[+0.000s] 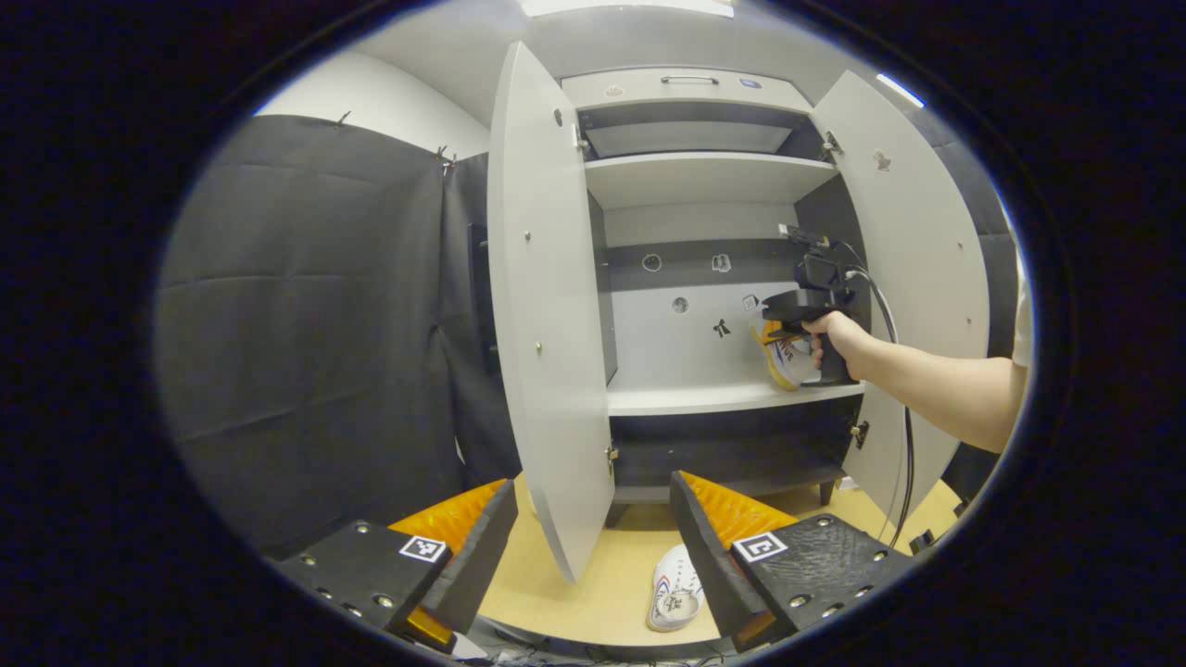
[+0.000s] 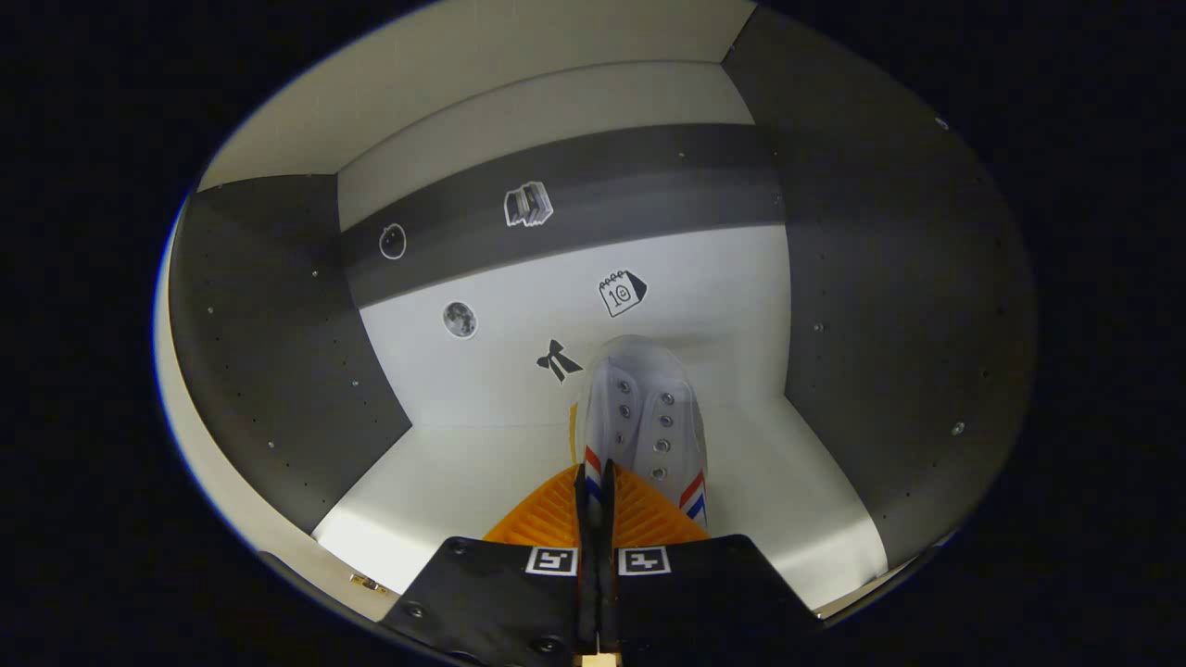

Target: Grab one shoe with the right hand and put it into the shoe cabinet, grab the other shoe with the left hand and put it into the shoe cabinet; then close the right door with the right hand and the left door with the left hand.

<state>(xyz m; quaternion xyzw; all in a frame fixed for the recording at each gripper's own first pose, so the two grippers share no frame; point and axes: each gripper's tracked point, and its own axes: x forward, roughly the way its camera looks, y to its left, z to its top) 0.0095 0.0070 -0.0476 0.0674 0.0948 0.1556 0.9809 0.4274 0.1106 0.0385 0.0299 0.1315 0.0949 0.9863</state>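
my right gripper (image 2: 595, 505) is pinched tight on the heel edge of the white canvas shoe with red and blue stripes (image 2: 644, 417), whose long axis runs straight ahead, toe toward the grey back wall, just over the pale shelf (image 2: 445, 482) of the open white shoe cabinet (image 1: 690, 181). my left gripper (image 1: 593, 542) hangs with its fingers spread; the other white shoe (image 1: 675, 593) lies on the tan floor (image 1: 593, 584) just below it, beside the left door (image 1: 547, 315).
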